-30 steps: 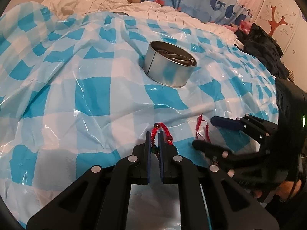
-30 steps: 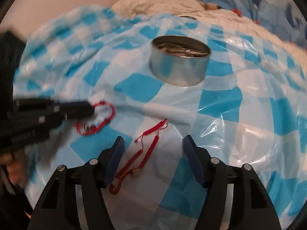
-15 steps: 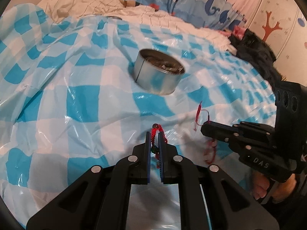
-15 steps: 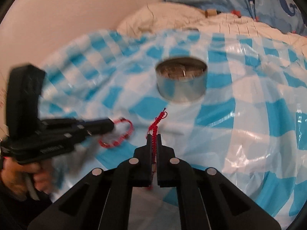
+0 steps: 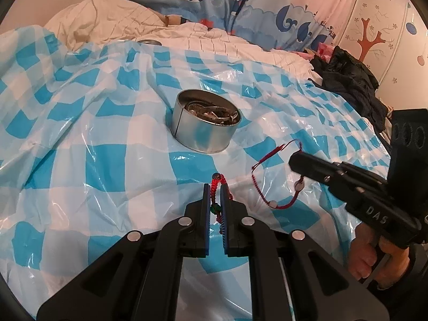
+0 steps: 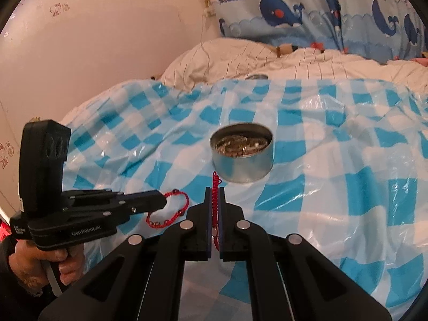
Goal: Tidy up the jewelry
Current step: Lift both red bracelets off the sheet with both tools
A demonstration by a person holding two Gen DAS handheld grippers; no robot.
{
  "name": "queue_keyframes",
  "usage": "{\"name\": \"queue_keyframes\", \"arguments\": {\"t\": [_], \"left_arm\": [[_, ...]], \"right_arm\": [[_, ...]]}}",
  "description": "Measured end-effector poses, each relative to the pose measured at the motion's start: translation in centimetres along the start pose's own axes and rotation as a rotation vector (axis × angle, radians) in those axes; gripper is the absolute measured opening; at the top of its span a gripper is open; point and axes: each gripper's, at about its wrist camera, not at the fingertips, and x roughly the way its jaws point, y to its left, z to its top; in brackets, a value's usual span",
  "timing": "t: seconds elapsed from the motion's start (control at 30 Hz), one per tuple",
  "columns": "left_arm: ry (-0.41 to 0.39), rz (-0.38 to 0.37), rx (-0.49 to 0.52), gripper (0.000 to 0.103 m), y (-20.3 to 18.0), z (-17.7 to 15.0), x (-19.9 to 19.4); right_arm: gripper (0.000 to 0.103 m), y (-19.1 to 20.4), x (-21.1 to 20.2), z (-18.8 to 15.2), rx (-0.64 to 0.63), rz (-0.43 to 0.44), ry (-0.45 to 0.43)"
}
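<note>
A round silver tin (image 5: pixel 204 127) holding metal jewelry stands on the blue checked plastic sheet (image 5: pixel 107 165); it also shows in the right wrist view (image 6: pixel 242 156). My left gripper (image 5: pixel 215 187) is shut on a red beaded bracelet (image 5: pixel 218 183), held above the sheet in front of the tin. The bracelet loop hangs from it in the right wrist view (image 6: pixel 171 210). My right gripper (image 6: pixel 214 191) is shut on a red cord bracelet (image 6: pixel 214 187), which dangles in the left wrist view (image 5: pixel 267 184). Both grippers are lifted, side by side.
The sheet covers a bed with a white quilt (image 6: pixel 254 56) and whale-print pillows (image 6: pixel 321 13) behind. Dark clothes (image 5: pixel 350 85) lie at the right. A pink wall (image 6: pixel 93 40) is at the left.
My right gripper closed on the red cord bracelet and lifted it off the sheet. Both grippers rose with their bracelets, away from the sheet.
</note>
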Motion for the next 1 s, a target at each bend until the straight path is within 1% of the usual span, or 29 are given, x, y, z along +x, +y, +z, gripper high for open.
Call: {"name": "queue_keyframes", "arguments": {"t": [0.3,0.53,1.0], "left_arm": [[-0.009,0.038,0.041,0.006,-1.0,0.3,0.1],[-0.016,0.095,0.081,0.007,-1.5,0.3,0.1],[-0.024,0.124,0.101,0.007,-1.7,0.5,0.1]], "right_arm": [[0.004,-0.1,-0.1,0.1,0.001,0.002,0.002],[0.004,-0.1,0.0,0.0,0.001,0.004,0.004],[0.004,0.0,0.0,0.1,-0.001,0.002,0.002]]}}
